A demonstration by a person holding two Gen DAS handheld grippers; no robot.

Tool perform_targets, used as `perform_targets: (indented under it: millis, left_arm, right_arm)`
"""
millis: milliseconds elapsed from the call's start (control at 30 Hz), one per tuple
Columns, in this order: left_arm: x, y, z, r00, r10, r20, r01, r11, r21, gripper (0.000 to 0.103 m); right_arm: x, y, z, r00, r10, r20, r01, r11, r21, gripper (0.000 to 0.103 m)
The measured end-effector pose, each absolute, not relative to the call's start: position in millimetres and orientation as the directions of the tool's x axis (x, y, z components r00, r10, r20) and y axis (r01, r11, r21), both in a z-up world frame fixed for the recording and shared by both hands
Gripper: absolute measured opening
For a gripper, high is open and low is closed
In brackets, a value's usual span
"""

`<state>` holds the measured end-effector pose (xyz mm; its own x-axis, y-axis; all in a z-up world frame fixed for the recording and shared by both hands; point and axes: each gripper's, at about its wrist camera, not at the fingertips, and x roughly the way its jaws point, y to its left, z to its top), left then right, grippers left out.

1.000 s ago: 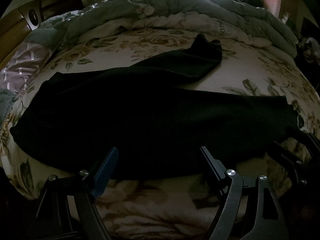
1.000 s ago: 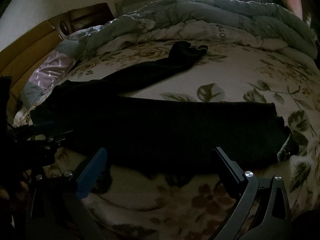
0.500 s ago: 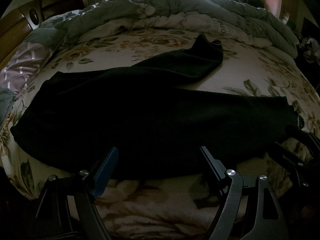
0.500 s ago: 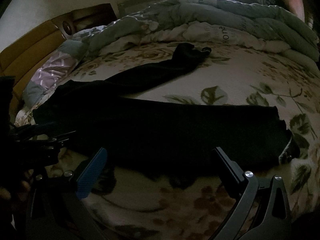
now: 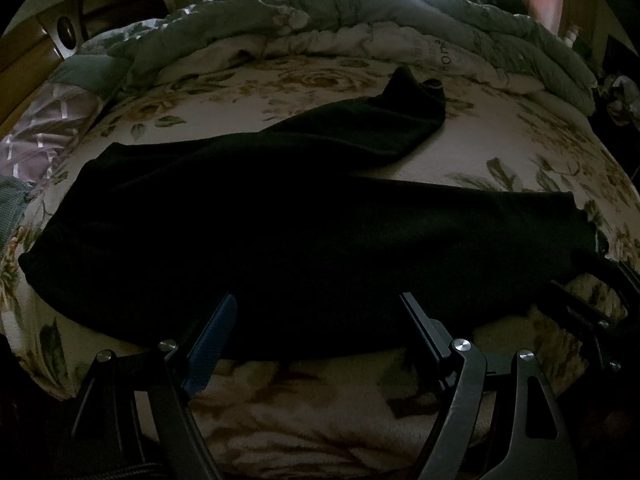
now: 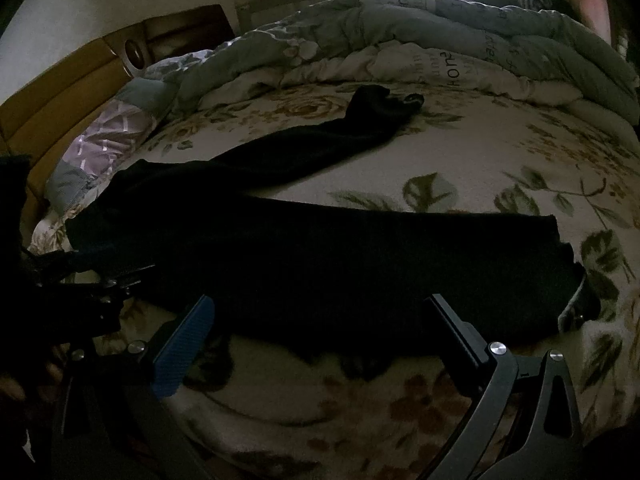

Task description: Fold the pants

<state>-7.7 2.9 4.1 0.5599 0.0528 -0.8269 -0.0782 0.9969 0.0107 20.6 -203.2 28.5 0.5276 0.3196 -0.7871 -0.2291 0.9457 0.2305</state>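
Dark lettering ran along the pale fold of the bunched quilt at the far side of the bed; it appeared upside down, roughly "Hone" or "Home". Fainter print on its grey-green panels was too small to read.

A bed with a cream, rose-printed cover fills both views. Black pants lie directly on it across the centre, one leg running to the right edge, the other angling toward the upper middle. A rumpled grey-green quilt is heaped along the top, and a purple patterned pillow sits at the left.
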Motion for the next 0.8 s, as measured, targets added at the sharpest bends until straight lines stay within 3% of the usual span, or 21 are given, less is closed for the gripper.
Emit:
perform_targets:
  millis: [800]
  left_arm:
    - [-5.5,-6.3,3.9,0.56,0.041,-0.828,-0.051,0.999,0.015,0.081]
  right_arm:
    - [27.6,-207.9,31.7,0.531,0.332,-0.78,-0.213,0.943,0.256,0.103]
